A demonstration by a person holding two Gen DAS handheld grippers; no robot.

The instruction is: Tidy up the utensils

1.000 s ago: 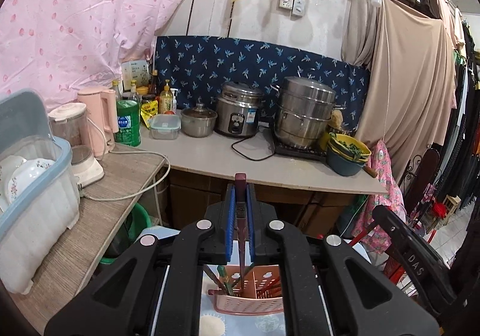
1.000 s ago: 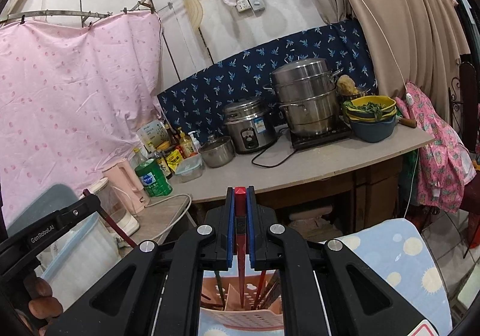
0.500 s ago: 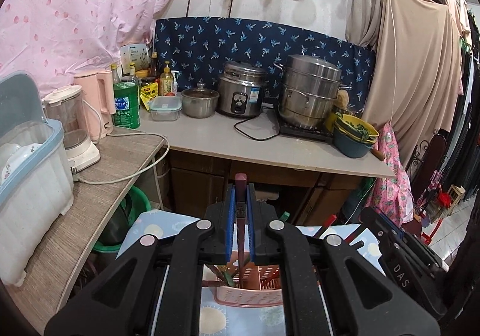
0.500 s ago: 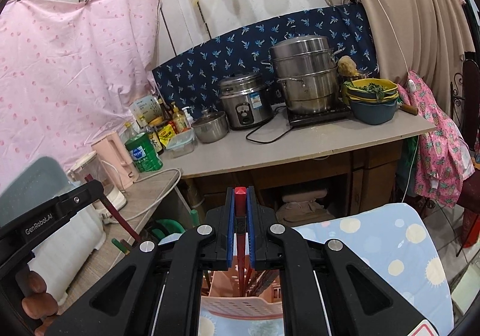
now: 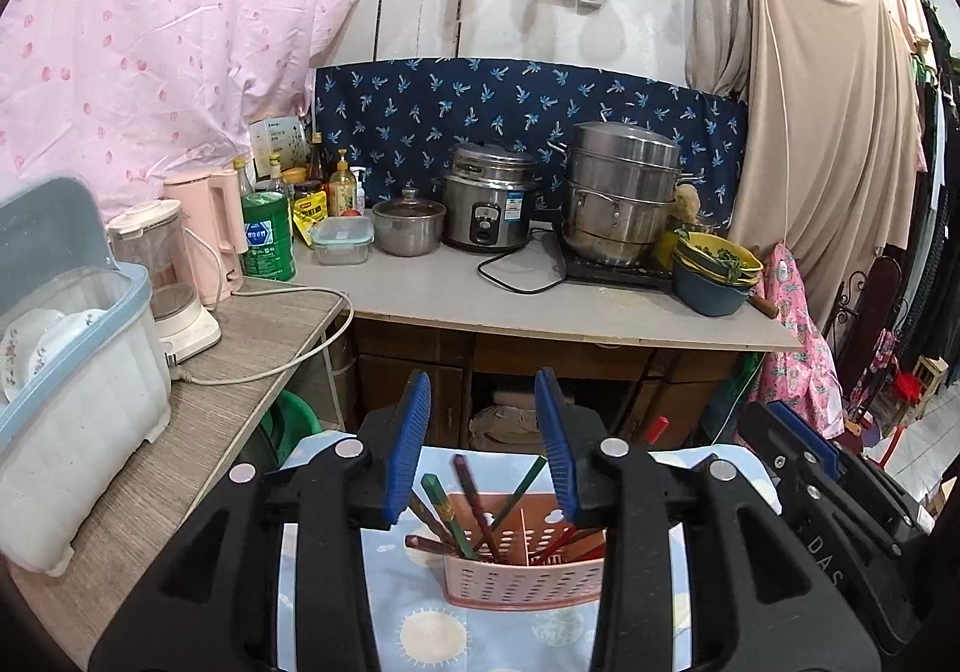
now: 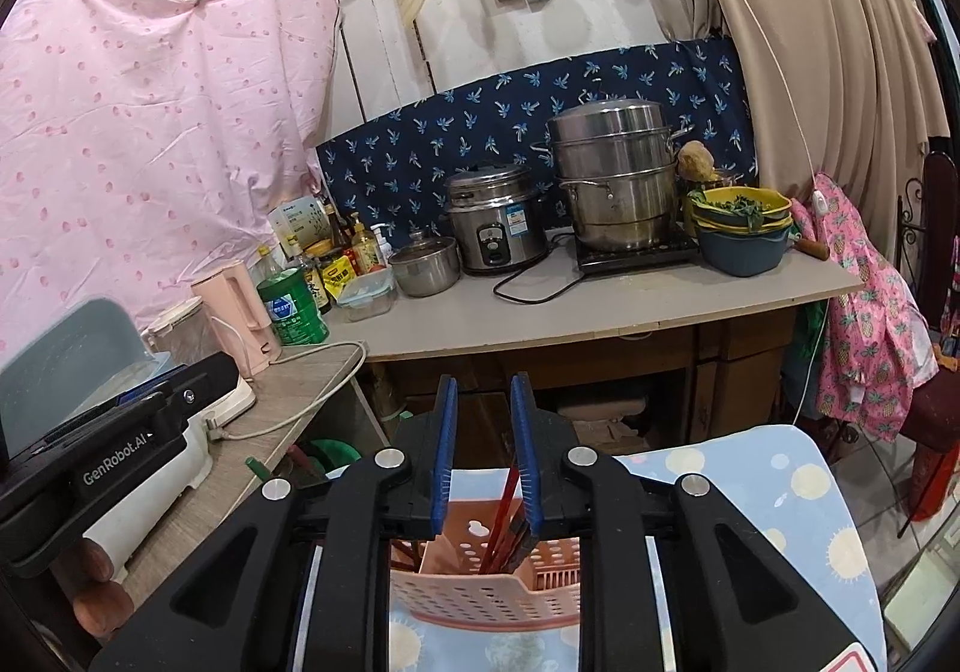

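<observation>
A pink perforated utensil basket (image 5: 522, 576) stands on a blue sun-print cloth (image 5: 432, 636), and it also shows in the right wrist view (image 6: 480, 594). Several red and green chopsticks (image 5: 474, 510) stand in its left compartment, red ones (image 6: 507, 516) in the right. My left gripper (image 5: 483, 441) is open and empty above the basket. My right gripper (image 6: 483, 444) is open and empty above the red chopsticks. The right gripper body (image 5: 840, 528) shows at the left view's right edge.
A counter (image 5: 540, 300) at the back holds a rice cooker (image 5: 489, 204), steamer pot (image 5: 624, 192), bowls (image 5: 714, 276) and bottles. A side table (image 5: 198, 420) on the left carries a dish bin (image 5: 66, 384), blender and kettle. The left gripper body (image 6: 108, 450) sits at left.
Both grippers were shut on a chopstick each; both have opened and the chopsticks now stand in the basket. Both cameras tilted down then back up slightly.
</observation>
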